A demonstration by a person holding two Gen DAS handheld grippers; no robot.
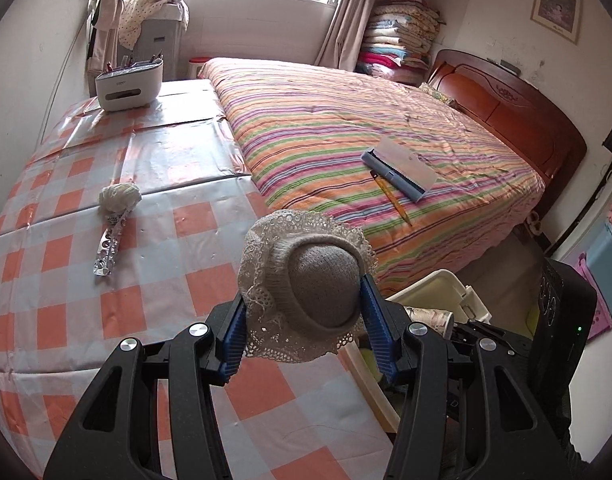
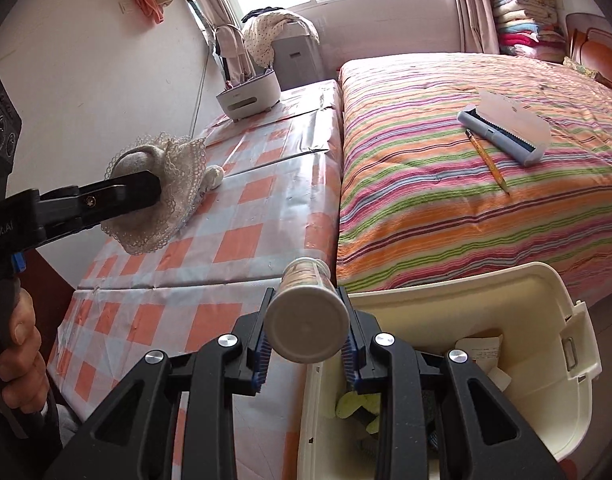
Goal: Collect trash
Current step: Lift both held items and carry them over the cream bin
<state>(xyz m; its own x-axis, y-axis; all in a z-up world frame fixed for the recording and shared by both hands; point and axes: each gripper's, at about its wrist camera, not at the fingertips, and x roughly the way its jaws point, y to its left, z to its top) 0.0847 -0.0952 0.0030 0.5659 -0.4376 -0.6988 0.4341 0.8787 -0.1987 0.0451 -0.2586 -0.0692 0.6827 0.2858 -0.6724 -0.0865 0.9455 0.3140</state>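
Observation:
My left gripper [image 1: 306, 316] is shut on a rolled grey sock with lace trim [image 1: 318, 288], held above the checked table [image 1: 153, 288]; the right wrist view shows the same left gripper [image 2: 145, 190] and sock [image 2: 161, 200] at the left. My right gripper [image 2: 306, 336] is shut on a patterned paper cup [image 2: 306, 320], bottom toward the camera, over the left rim of the cream bin [image 2: 526, 312]. In the bin lie a yellow-green scrap [image 2: 358, 404] and some paper [image 2: 480, 354]. A crumpled white wad [image 1: 119, 197] and a foil blister strip [image 1: 109, 246] lie on the table.
A white desk organiser [image 1: 127, 84] stands at the table's far end. The striped bed [image 1: 366, 140] beside the table carries a grey-blue roller with a sheet [image 1: 398, 168] and a pencil [image 1: 390, 198]. A hand [image 2: 17, 344] grips the left tool. The bin [image 1: 430, 288] stands between table and bed.

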